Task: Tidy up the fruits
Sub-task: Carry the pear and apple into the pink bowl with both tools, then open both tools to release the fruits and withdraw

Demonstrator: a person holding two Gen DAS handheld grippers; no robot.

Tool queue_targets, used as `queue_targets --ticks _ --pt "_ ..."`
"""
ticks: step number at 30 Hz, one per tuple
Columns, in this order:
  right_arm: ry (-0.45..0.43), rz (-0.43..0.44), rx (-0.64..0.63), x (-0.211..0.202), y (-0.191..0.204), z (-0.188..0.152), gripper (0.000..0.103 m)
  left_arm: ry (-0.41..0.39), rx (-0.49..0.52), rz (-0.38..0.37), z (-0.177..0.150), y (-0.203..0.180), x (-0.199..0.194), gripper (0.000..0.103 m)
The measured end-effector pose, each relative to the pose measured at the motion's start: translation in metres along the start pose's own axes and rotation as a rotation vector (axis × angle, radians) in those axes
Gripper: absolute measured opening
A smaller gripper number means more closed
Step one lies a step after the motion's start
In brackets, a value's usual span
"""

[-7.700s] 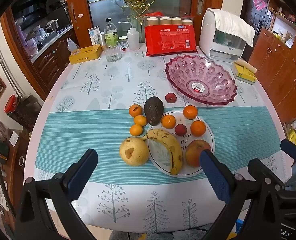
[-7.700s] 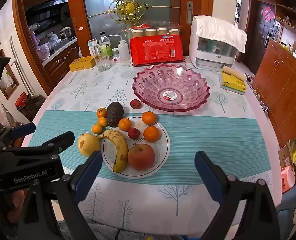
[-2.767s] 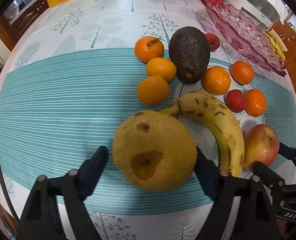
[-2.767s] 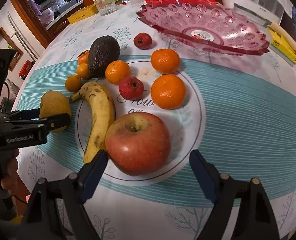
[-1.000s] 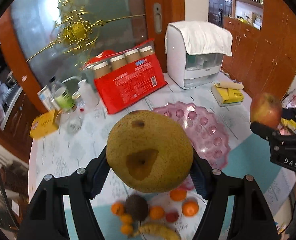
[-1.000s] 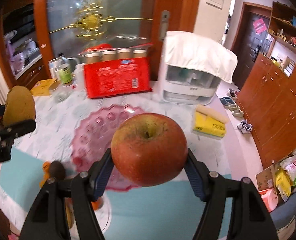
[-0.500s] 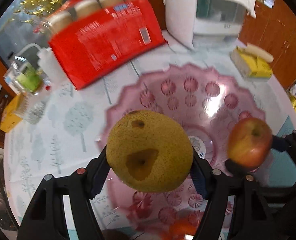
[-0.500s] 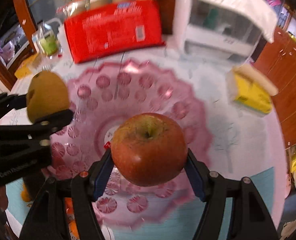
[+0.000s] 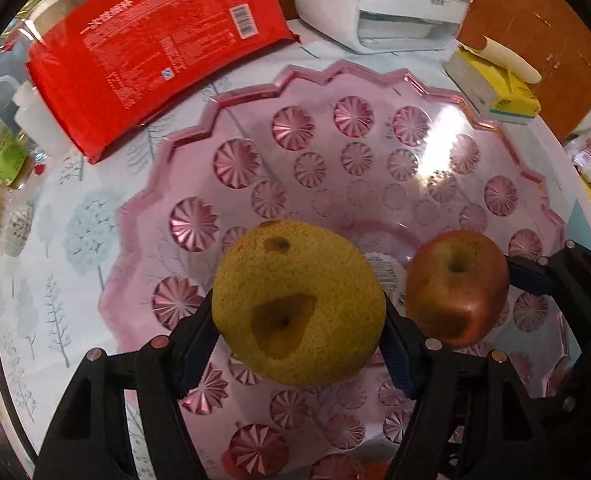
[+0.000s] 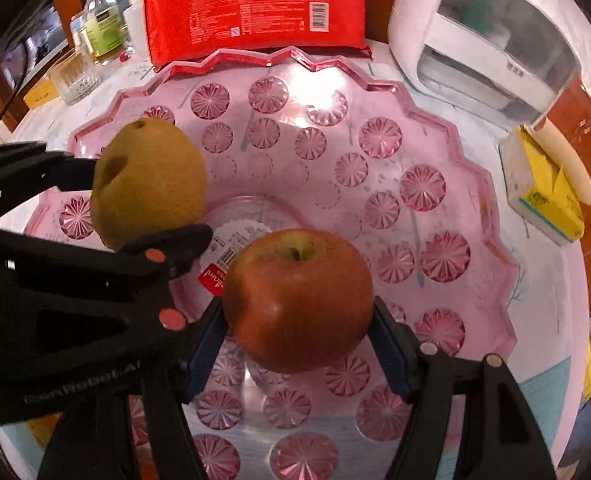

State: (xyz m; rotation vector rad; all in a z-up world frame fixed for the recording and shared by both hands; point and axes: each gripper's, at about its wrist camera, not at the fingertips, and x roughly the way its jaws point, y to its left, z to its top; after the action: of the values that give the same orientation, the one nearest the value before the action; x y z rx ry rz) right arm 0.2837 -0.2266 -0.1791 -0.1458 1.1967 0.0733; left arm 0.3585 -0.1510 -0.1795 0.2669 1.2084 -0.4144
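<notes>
Two fruits mid-drop: left tool (image 9: 299,344) clamped on pear (image 9: 295,304), right tool (image 10: 299,344) clamped on apple (image 10: 297,298), both low over pink bowl (image 10: 447,152) centre. Next: settle them, ease tools apart w/o rolling.

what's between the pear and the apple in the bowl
The left gripper's inner jaw and the bowl's sticker, seen in both wrist views; pear, apple.
</notes>
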Motion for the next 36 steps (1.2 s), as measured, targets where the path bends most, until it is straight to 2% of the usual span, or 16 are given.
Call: queue_targets --ticks 3,4,7,16,20,30,36 --pt "0.003 0.013 0.0 -0.003 -0.002 -0.002 0.071 0.01 0.009 -0.022 0.0 -0.001 -0.002 0.094" --pt "0.0 0.022 0.008 -0.006 -0.004 -0.002 0.071 0.014 0.011 -0.025 0.0 -0.002 -0.003 0.095" --pt "-0.013 0.031 0.028 -0.014 -0.008 -0.003 0.072 0.0 0.003 -0.007 0.0 -0.003 -0.012 0.095" --pt "-0.048 0.017 0.033 -0.044 -0.006 -0.008 0.073 -0.047 -0.048 -0.028 -0.006 0.005 -0.054 0.096" --pt "-0.057 0.006 0.051 -0.051 -0.004 -0.009 0.073 -0.071 -0.051 -0.008 -0.01 0.008 -0.071 0.098" --pt "-0.097 0.047 0.108 -0.058 -0.007 -0.013 0.073 -0.144 -0.098 -0.028 -0.021 0.017 -0.095 0.098" --pt "-0.172 0.021 0.084 -0.07 0.002 -0.018 0.073 -0.178 -0.108 -0.028 -0.024 0.018 -0.107 0.098"
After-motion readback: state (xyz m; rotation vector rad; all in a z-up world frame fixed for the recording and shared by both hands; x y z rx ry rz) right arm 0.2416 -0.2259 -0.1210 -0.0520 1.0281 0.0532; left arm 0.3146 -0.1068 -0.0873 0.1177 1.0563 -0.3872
